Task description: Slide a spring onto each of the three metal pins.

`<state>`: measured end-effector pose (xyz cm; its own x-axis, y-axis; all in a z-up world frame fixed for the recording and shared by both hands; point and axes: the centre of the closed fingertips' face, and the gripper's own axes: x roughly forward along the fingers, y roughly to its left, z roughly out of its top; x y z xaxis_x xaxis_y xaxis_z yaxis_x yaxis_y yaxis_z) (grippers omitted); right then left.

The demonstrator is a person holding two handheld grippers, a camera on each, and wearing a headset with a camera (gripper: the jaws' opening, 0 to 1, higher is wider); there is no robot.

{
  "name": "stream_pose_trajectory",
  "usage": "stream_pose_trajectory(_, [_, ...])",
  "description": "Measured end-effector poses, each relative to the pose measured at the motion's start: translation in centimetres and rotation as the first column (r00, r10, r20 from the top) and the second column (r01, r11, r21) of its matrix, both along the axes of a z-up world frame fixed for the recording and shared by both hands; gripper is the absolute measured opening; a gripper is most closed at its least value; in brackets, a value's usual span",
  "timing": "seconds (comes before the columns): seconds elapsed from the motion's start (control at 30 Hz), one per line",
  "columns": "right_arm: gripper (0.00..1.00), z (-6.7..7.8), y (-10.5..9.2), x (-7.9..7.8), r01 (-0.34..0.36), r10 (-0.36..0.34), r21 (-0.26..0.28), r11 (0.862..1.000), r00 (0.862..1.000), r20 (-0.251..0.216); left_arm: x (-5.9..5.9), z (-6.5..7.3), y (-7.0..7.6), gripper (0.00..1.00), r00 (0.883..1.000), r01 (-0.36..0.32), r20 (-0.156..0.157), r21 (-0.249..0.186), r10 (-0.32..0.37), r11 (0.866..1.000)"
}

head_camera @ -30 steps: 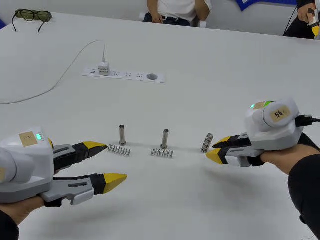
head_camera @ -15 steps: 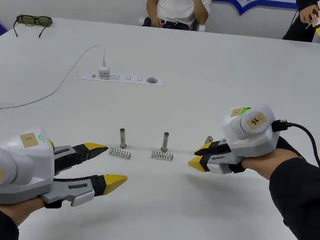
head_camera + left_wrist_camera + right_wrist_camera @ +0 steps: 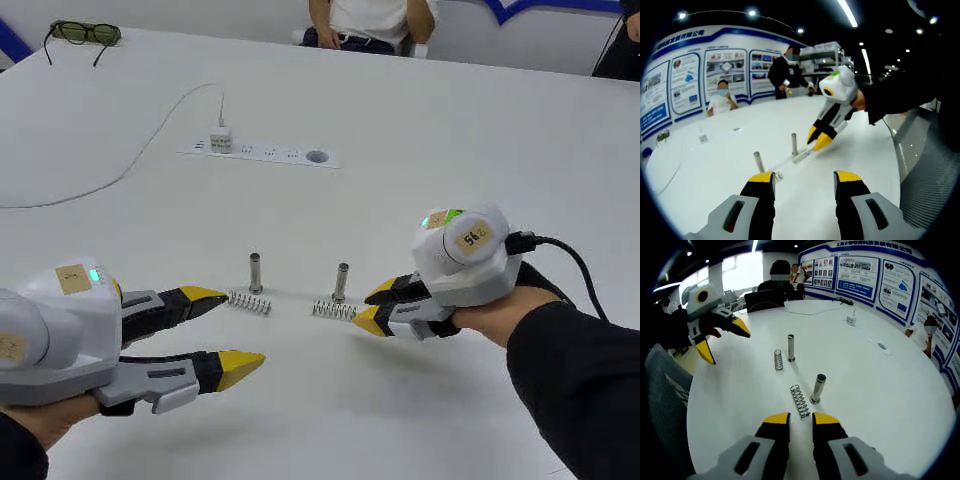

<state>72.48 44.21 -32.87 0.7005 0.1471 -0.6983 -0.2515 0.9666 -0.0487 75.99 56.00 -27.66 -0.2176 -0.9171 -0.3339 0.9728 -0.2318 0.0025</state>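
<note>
Springs lie flat on the bench [image 3: 450, 130], well in from its near edge: a first spring [image 3: 333, 310] just beside the foot of an upright first pin [image 3: 342, 281], and a second spring [image 3: 249, 302] just beside the foot of a second pin [image 3: 255, 272], further toward the left edge. Both of these pins are bare. The right gripper [image 3: 372, 306] is held low over the bench, its jaws set a narrow gap apart with nothing between them and their tips right at the end of the first spring; whether it is touched cannot be told. The left gripper [image 3: 233, 328] is held nearer the near edge, its jaws spread wide and empty, pointed toward the second spring. The step in hand is judged to be the pick-up of the first spring by the right gripper. For the next move, the jaws would need to be brought around the coil near one end and closed lightly, so that it is not crushed or flicked away; the spring would then need to be stood upright, its bore lined up over the top of the first pin, and let down along the shaft.
</note>
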Motion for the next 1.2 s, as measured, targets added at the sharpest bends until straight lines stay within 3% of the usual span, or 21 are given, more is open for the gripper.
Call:
stream_pose_trajectory(0.43, [0.15,-1.2,0.0,1.3,-0.047,0.047,-0.013,0.999,0.999,-0.021,0.1,-0.5,0.3,0.47,1.0,-0.004,0.0,0.022,0.004,1.0])
stream_pose_trajectory(0.77, [0.13,-2.1,0.1,1.2,-0.067,0.066,-0.009,0.998,0.996,-0.052,-0.1,-0.6,0.0,0.46,1.0,0.004,0.001,0.028,-0.004,1.0])
stream_pose_trajectory(1.0, [0.12,-2.0,0.3,1.0,-0.054,0.055,0.003,0.999,0.997,-0.061,-0.2,-0.6,0.0,0.46,1.0,0.009,0.005,0.027,-0.009,1.0])
stream_pose_trajectory(1.2, [0.12,-1.0,1.2,0.0,-0.08,0.08,0.002,0.997,0.994,-0.073,-0.9,-0.6,-0.3,0.45,0.999,0.034,0.017,0.029,-0.035,0.999])
